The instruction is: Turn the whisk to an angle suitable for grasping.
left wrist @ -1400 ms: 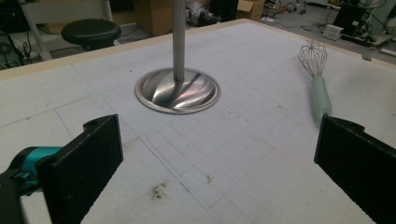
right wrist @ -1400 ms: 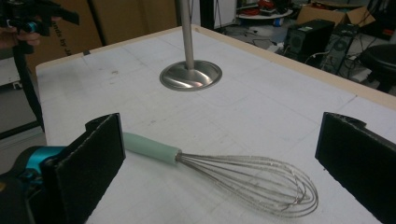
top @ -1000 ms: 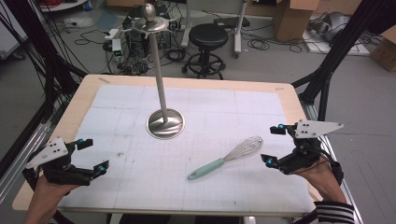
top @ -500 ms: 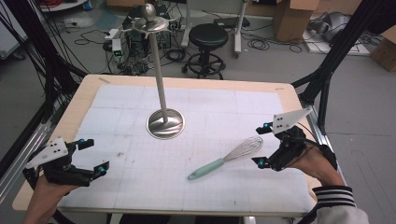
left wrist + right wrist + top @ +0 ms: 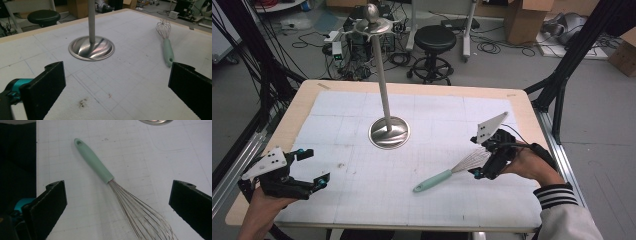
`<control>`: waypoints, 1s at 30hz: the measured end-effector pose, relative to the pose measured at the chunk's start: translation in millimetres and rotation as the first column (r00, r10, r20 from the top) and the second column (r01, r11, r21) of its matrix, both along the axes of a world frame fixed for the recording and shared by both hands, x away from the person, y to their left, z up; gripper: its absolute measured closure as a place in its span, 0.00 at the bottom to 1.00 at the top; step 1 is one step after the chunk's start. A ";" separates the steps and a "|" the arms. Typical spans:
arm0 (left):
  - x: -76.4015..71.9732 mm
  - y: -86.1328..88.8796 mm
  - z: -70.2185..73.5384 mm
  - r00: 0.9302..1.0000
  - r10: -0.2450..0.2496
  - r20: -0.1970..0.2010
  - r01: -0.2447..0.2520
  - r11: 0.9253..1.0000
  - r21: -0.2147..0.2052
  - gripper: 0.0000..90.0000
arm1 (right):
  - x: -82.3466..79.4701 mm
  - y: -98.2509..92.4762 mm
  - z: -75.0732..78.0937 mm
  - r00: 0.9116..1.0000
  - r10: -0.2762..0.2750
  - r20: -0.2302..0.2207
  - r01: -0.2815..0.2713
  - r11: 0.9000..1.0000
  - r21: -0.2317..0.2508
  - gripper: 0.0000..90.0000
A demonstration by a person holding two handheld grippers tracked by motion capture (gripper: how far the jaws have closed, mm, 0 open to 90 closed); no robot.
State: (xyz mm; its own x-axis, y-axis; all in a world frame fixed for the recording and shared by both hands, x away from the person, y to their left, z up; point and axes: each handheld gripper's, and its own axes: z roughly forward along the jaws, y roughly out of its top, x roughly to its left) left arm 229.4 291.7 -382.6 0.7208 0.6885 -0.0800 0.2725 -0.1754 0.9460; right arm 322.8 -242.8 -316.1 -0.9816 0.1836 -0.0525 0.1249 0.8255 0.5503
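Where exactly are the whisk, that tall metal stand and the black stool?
whisk [image 5: 95, 162]: right gripper view, on its green handle.
metal stand [image 5: 388, 132]: high view, on its round base.
black stool [image 5: 434, 36]: high view, on its seat, beyond the table.

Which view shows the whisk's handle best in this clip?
The right gripper view: the whisk's green handle lies whole and close, hanging hole included, between open jaws. The left gripper view shows the whisk whole but farther off. The high view shows it small, with its wires beside the right gripper.
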 end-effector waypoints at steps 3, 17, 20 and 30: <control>0.3 -0.2 -0.1 1.000 -0.002 0.002 0.002 1.000 0.002 0.02 | 3.2 7.6 -2.7 1.000 0.016 0.003 -0.016 0.999 -0.035 0.00; 0.6 0.5 0.0 1.000 0.006 -0.001 -0.006 1.000 -0.007 0.02 | 12.0 51.7 -33.0 0.993 0.108 -0.047 -0.115 0.976 -0.187 0.00; 0.6 0.5 -0.2 1.000 0.010 0.000 -0.010 1.000 -0.007 0.02 | 12.3 55.1 -37.4 0.993 0.105 -0.056 -0.115 0.973 -0.201 0.00; 0.4 2.7 -0.9 1.000 0.016 0.001 -0.016 1.000 -0.006 0.02 | 13.3 72.6 -59.1 0.991 0.121 -0.064 -0.134 0.951 -0.279 0.05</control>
State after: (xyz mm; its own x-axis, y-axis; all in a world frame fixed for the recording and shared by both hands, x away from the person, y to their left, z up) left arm 229.8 294.4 -383.4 0.7100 0.6993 -0.0830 0.2739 -0.1656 0.9474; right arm 336.1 -170.2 -375.2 -0.9984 0.0405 -0.0387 0.0276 0.9569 0.2892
